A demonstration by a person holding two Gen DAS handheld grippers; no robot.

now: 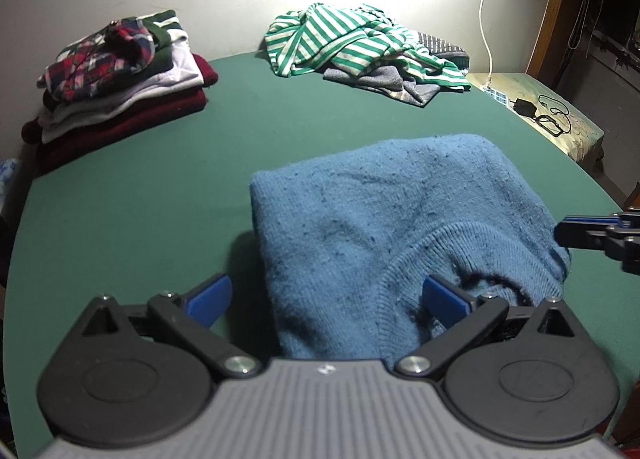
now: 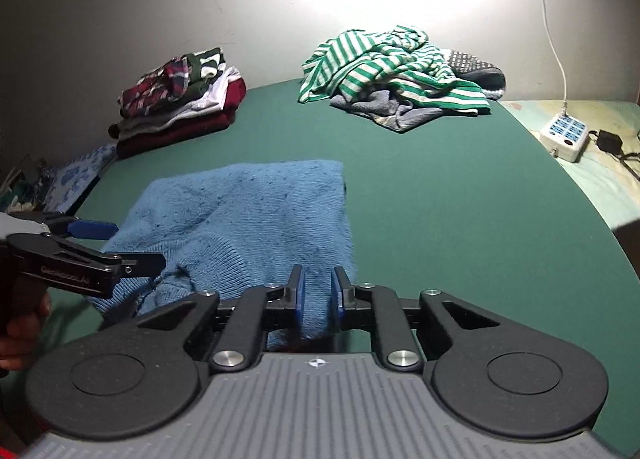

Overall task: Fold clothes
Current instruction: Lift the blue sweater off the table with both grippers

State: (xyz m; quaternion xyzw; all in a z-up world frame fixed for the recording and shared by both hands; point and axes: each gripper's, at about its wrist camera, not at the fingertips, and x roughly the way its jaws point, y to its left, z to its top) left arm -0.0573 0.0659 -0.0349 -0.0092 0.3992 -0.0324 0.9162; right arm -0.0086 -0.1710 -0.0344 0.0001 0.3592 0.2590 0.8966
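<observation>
A: Knitwear first. Blue sweater point(image 1: 380, 211) lying where?

B: Spread on the green bench point(image 1: 140, 187), near edge, already doubled over into a rough rectangle. Ribbed band point(image 1: 472, 255) curving across the near right corner. Well apart from the folded stack point(image 1: 120, 83) at far left and the striped heap point(image 1: 360, 39) at the back.

A: And the left gripper point(image 1: 324, 291)?

B: Spread wide, holding nothing. One of its fingers point(image 1: 210, 299) over bare bench, the other resting at the ribbed band, with the sweater's near left edge between them.

A: Right gripper point(image 2: 319, 287)?

B: Drawn in close around a thick fold at the near right edge, blue wool filling the gap. Looks like a pinch on the cloth, though hard to swear to firm contact.

A: Handling?

B: Soft, limp, fairly light by the look of it. Pilled, fuzzy surface, so probably no slipping, but plenty of stretch and sag. Likely to droop in the middle if lifted by one corner only.

A: So where to take hold?

B: Best at the two near corners, through all layers at once. Ribbed band probably firmer and less stretchy than the plain knit, so a good place for the left side. Low lift, then over toward the far edge, to avoid dragging the lower layers out of line.
</observation>
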